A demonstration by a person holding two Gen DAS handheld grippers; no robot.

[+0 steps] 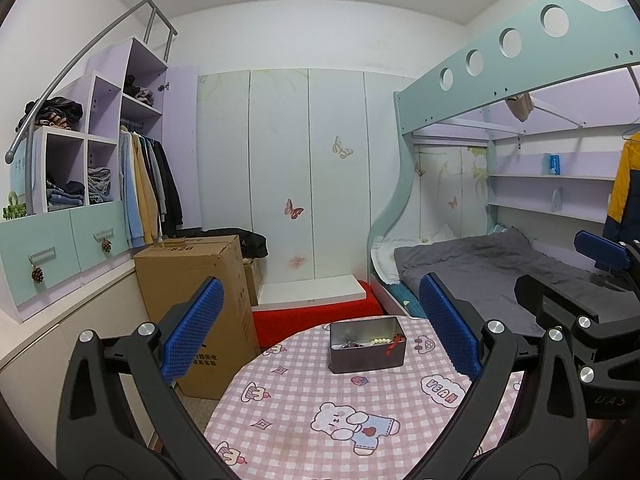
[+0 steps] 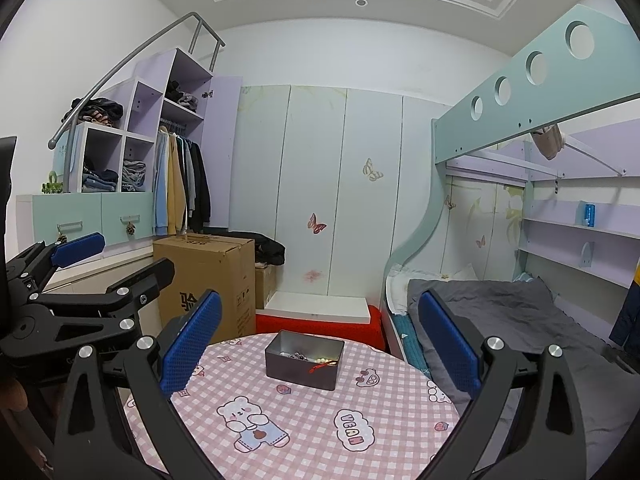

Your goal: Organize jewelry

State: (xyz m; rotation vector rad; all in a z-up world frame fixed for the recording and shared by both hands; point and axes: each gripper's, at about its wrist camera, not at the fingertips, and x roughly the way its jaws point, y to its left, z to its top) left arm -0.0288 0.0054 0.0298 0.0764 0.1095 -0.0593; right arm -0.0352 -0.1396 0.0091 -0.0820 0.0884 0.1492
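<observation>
My left gripper [image 1: 320, 332] has its blue pads spread wide with nothing between them, framing the lower middle of its view, and my right gripper [image 2: 320, 340] is splayed just as wide and just as empty; I hold both back from the table, I'd say to keep the whole working area in sight. Each one shows up at the edge of the other's camera, the right at the right edge of the left view and the left at the left edge of the right view, so they sit side by side. Between the pads in both views stands the metal tin [image 1: 366, 345], open-topped, on the far part of the round table's pink checked cloth [image 1: 304, 400]. The jewelry is inside it: a string of pale beads [image 1: 379, 341], a red tasselled cord [image 1: 394, 342] hanging over the near rim, and some darker pieces too tangled and small for me to name. No jewelry lies loose on the cloth that I can see, so I judge the sorting mostly gathered into the tin already, apart perhaps from tucking that cord in. Beyond the table, a cardboard box [image 1: 192, 280] stands at left centre and the bunk bed's grey blanket [image 1: 480, 268] fills the right.
</observation>
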